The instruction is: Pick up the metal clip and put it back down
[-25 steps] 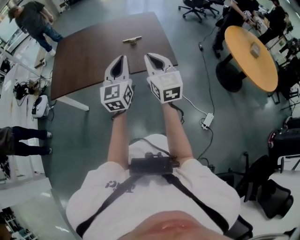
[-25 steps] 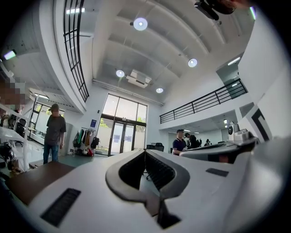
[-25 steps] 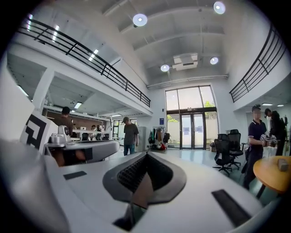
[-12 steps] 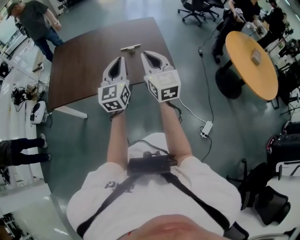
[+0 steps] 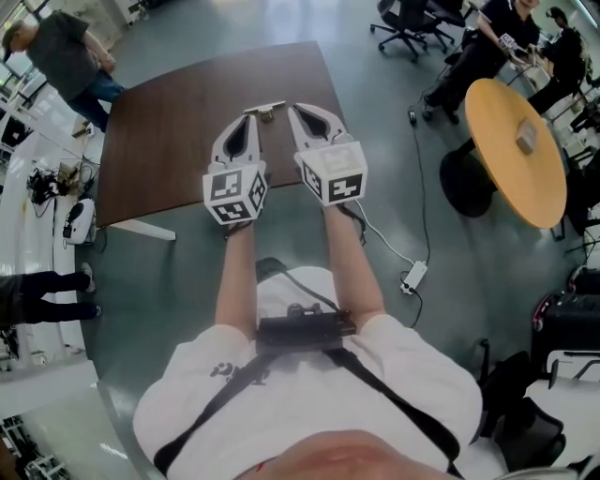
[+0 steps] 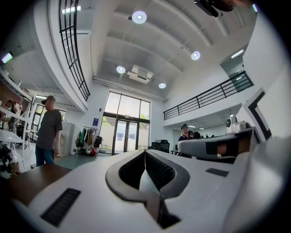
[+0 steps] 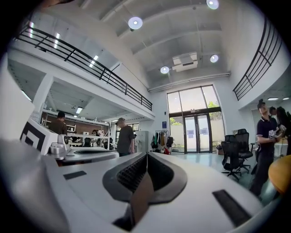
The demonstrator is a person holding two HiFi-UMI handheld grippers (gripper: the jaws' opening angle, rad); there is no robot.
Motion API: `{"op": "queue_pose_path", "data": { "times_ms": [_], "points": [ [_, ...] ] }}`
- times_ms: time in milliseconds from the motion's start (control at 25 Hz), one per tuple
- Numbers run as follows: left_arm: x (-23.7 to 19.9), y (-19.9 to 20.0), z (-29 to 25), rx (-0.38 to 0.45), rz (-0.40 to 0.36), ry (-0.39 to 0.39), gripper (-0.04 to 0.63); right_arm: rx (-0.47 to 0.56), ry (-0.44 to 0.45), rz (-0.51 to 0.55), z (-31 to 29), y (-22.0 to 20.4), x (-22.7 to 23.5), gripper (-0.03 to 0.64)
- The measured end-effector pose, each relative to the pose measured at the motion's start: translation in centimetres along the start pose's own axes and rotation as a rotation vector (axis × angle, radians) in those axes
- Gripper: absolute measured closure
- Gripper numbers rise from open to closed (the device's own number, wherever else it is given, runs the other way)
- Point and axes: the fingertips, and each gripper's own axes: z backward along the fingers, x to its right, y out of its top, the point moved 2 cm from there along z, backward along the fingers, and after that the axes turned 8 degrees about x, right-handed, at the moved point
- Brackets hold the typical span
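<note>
The metal clip (image 5: 270,110) lies on the dark brown table (image 5: 169,122), a small pale bar near the table's far right part. My left gripper (image 5: 253,114) and right gripper (image 5: 292,109) are held side by side over the table's near edge, and in the head view the clip shows just between their tips. I cannot tell whether either one touches it. In the left gripper view the left gripper (image 6: 145,151) has its jaws meeting at the tip, empty. The right gripper (image 7: 146,154) shows the same in its own view. Neither gripper view shows the clip.
A person (image 5: 56,52) stands past the table's far left corner. A round orange table (image 5: 516,141) and office chairs (image 5: 412,19) with people stand at the right. A cable with a power strip (image 5: 417,274) lies on the floor to my right.
Both grippers have moved forward over the table toward the clip. It lay well ahead of their tips before and now shows between them.
</note>
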Motion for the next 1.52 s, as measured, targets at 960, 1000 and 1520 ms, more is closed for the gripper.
{"op": "queue_pose_path", "data": {
  "times_ms": [960,1000,1520],
  "points": [
    [-22.6,-6.3,-14.5,-0.056,0.071,-0.135,0.583,-0.096,-0.095,0.029,-26.2,-7.3,-2.7,0.609],
    [-22.8,-7.2,-14.9,-0.067,0.077,-0.143,0.583,-0.111,-0.102,0.031,-26.5,-8.1,-2.6,0.610],
    [-24.6,-16.5,-19.7,-0.159,0.137,-0.173,0.583,-0.314,-0.172,-0.011,-28.3,-19.1,2.5,0.609]
  ]
}}
